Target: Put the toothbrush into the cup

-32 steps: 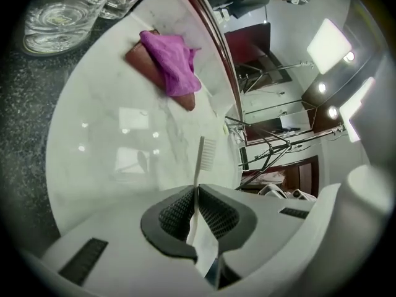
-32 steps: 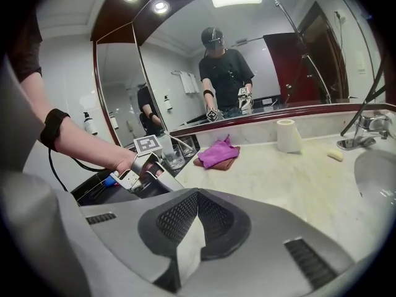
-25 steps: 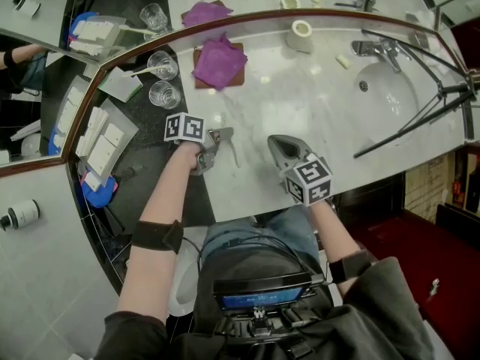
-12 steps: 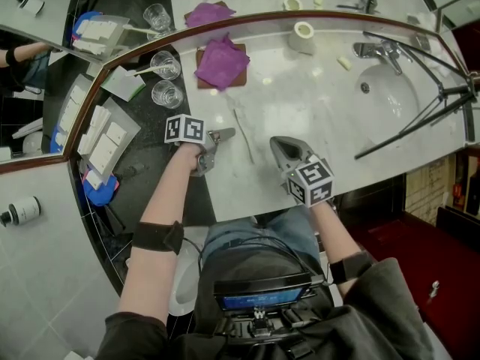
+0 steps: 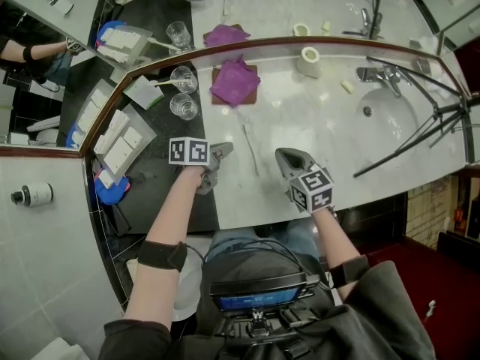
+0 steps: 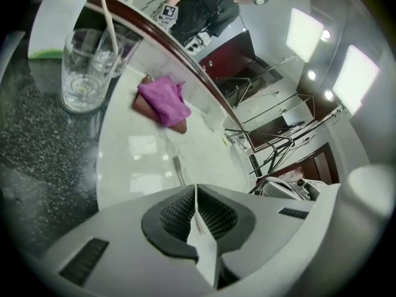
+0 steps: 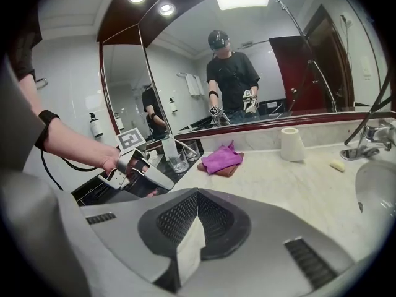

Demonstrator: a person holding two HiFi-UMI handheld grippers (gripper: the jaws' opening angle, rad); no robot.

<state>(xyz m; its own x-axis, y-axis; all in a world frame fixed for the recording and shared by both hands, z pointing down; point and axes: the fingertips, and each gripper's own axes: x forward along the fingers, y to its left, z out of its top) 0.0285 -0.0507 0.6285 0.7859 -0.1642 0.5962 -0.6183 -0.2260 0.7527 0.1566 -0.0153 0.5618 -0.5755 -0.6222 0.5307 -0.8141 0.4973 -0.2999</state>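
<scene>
Counter: toothbrush beside left hand-held gripper

My toothbrush, a thin pale stick, lies flat on the white marble counter, pointing away from me. The cup, clear glass, stands upright and empty on the dark stone to its left.
</scene>
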